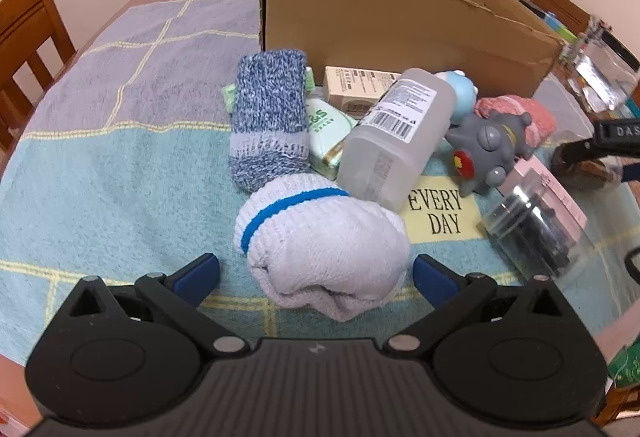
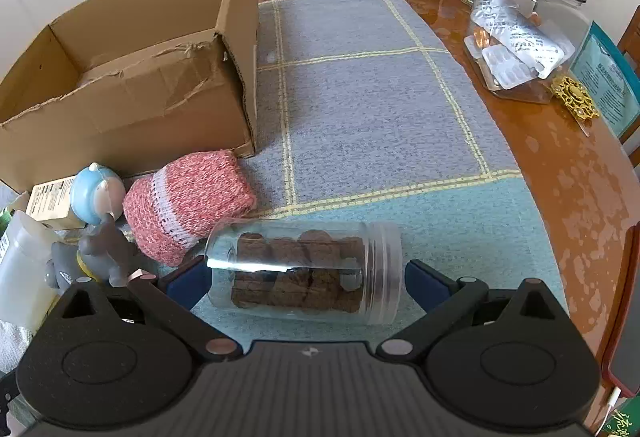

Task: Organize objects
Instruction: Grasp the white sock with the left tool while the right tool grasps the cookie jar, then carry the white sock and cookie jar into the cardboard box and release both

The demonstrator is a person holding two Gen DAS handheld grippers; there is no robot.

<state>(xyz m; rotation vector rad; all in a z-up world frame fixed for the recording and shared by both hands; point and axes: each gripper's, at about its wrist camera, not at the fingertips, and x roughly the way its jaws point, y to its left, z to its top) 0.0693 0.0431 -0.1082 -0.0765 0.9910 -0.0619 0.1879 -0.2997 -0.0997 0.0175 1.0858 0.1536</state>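
The white rolled sock (image 1: 320, 253) lies on the worktop towel between the spread fingers of the left hand-held gripper (image 1: 316, 271), released and held low. The clear jar (image 2: 304, 271) (on its side) is bracketed lengthwise by the right hand-held gripper (image 2: 306, 283), apparently unclenched, near the cardboard box (image 2: 132, 77), the likely destination.

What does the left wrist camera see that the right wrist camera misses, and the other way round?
Only the left wrist view shows the white sock between the left gripper's open fingers, the blue sock and the "EVERY DAY" patch.

Only the right wrist view shows the jar of brown pieces lying between the right gripper's open fingers, and the big tub of blister packs.

Both show the cardboard box, pink sock, grey toy and grey bottle.
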